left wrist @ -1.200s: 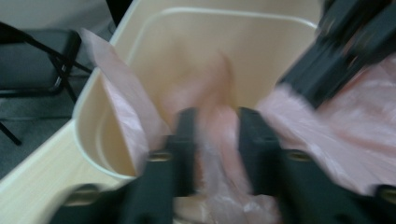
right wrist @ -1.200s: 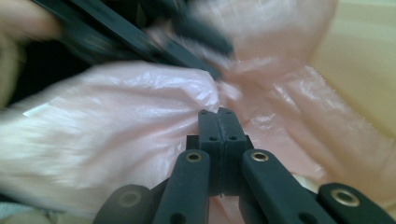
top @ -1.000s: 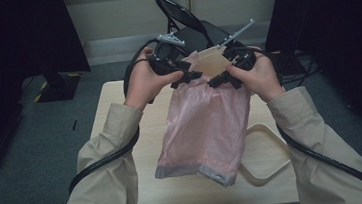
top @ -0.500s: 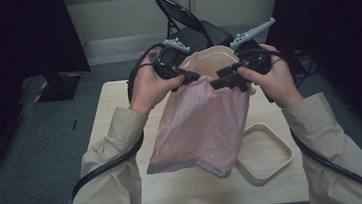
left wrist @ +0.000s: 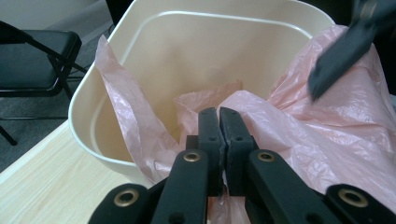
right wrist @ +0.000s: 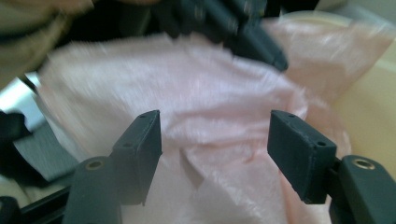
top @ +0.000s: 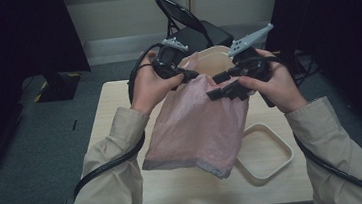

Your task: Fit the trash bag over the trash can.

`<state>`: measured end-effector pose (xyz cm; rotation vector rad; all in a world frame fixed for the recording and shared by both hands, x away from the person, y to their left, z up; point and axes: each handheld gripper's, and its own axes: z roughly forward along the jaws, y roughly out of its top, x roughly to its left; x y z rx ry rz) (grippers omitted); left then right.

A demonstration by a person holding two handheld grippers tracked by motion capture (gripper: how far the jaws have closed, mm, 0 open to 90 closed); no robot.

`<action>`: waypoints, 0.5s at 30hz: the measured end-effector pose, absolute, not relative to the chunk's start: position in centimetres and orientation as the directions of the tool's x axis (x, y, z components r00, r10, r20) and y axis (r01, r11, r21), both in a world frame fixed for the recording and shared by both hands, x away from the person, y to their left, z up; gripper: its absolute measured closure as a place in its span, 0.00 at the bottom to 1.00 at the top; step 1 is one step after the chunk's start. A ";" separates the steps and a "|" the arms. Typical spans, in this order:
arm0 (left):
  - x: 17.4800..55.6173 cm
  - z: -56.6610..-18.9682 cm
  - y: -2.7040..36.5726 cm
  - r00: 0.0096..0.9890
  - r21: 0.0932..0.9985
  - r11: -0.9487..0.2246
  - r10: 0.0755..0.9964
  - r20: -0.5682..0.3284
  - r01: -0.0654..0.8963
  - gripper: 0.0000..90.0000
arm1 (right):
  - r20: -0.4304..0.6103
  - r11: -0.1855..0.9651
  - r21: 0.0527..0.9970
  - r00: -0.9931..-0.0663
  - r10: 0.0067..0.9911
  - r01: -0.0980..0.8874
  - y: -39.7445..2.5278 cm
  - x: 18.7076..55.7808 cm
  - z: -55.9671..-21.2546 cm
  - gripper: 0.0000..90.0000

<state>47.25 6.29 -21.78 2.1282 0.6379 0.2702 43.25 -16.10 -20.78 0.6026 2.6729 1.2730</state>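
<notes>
A pink plastic bag [top: 196, 125] hangs over the table, and my left gripper [top: 194, 74] is shut on its upper edge. In the left gripper view the closed jaws [left wrist: 218, 116] pinch the pink film [left wrist: 317, 140] just in front of a cream bin [left wrist: 196, 60]. My right gripper [top: 216, 86] is open beside the bag's top right. In its own view the spread jaws [right wrist: 215, 135] face the bag [right wrist: 205, 93] with nothing between them. The left gripper [right wrist: 252, 42] shows blurred beyond. The bin [top: 215, 61] stands behind the bag.
A cream lid [top: 269, 151] lies on the wooden table [top: 114, 103] at the front right, partly under the bag. A black folding chair [top: 187, 26] stands behind the table. Cables trail from both grippers along the sleeves.
The right hand has drifted right and toward me. The bag's lower end has swung left, uncovering more of the lid. The left hand has hardly moved.
</notes>
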 end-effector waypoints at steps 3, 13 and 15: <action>47.1 -21.8 6.3 0.844 0.805 -0.485 0.535 -0.034 0.340 0.98 | 0.054 0.598 0.745 -0.921 0.387 0.295 -15.5 43.1 -21.5 0.57; 46.7 -20.8 6.5 0.842 0.823 -0.466 0.538 -0.027 0.324 0.98 | 0.050 0.587 0.764 -0.931 0.362 0.269 -15.1 42.6 -20.3 0.96; 46.7 -20.3 6.7 0.841 0.838 -0.445 0.540 -0.030 0.316 0.98 | 0.038 0.577 0.774 -0.928 0.369 0.261 -15.3 42.6 -19.5 0.97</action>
